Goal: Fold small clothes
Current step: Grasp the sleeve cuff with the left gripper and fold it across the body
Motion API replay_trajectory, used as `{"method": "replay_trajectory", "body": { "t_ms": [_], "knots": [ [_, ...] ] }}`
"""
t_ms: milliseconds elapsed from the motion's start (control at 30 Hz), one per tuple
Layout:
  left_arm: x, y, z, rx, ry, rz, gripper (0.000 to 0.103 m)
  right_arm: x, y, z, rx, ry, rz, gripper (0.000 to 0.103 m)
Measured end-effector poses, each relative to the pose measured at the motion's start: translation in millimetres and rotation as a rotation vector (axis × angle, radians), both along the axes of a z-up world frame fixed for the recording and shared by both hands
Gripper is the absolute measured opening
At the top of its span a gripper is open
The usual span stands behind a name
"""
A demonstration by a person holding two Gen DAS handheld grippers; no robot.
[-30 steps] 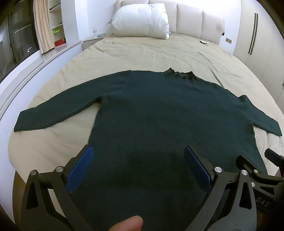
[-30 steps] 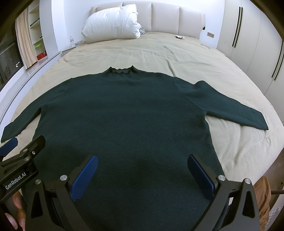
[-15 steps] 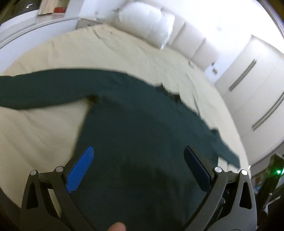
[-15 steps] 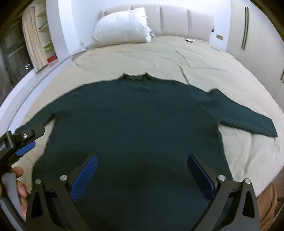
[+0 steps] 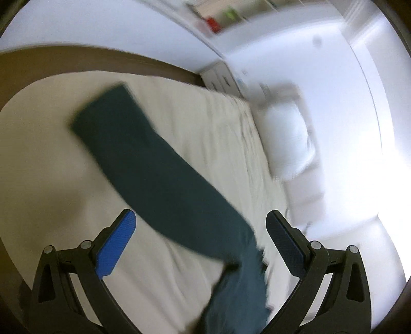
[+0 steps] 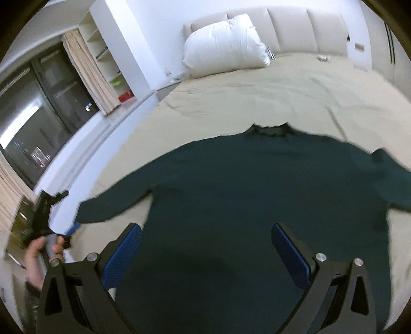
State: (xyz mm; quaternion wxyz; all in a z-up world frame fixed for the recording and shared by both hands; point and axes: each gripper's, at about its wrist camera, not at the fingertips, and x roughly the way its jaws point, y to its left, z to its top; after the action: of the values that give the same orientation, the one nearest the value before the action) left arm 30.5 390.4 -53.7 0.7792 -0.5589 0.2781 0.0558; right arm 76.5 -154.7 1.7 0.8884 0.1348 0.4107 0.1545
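Lying flat on the bed (image 6: 295, 84), the dark green sweater (image 6: 257, 205) was spread front-down or front-up, which could not be told, with its collar toward the white pillow (image 6: 226, 48). The sweater's right sleeve was cut off at the right wrist view's edge, and its hem was hidden below the right gripper (image 6: 205, 257), whose jaws stood wide and empty above the sweater's lower body. The left wrist view was heavily blurred: only the left sleeve (image 5: 154, 167) showed clearly, running diagonally across the beige sheet, with the pillow a smear beyond it. The left gripper (image 5: 200, 246) hung over that sleeve near the sweater's armpit, jaws wide, nothing between them. A hand (image 6: 38, 259) gripped its handle beside the sweater's left cuff. Beyond the sweater's left side stood a dark window (image 6: 38, 115), beige curtains (image 6: 90, 72) and white shelving (image 6: 110, 56); a padded headboard (image 6: 295, 23) rose behind the pillow.
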Motion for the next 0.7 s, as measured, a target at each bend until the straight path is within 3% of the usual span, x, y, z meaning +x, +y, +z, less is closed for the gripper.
{"method": "replay_trajectory", "body": {
  "t_ms": [167,300,400,500,533,600,633,700],
  "knots": [
    [5,27,-28,-0.114,-0.006,0.071,0.100,10,8,-7,0.063,0.033,0.024,0.095],
    [17,31,-37,-0.125,-0.013,0.095,0.100,14,19,-11,0.066,0.043,0.070,0.088],
    [32,31,-42,-0.105,-0.017,0.115,0.091,14,18,-15,0.077,0.040,0.080,0.083],
    [53,40,-49,-0.085,0.002,0.104,0.052,15,13,-18,0.089,0.044,0.077,0.078],
    [61,41,-49,-0.074,0.016,0.091,0.030,16,10,-18,0.096,0.044,0.075,0.076],
    [73,39,-45,-0.040,0.029,0.071,0.023,15,3,-19,0.106,0.039,0.064,0.074],
    [81,34,-38,-0.012,0.027,0.050,0.015,16,-3,-20,0.110,0.038,0.055,0.072],
    [104,14,-14,0.082,0.018,-0.012,0.008,15,-15,-22,0.116,0.042,0.031,0.067]
  ]
}}
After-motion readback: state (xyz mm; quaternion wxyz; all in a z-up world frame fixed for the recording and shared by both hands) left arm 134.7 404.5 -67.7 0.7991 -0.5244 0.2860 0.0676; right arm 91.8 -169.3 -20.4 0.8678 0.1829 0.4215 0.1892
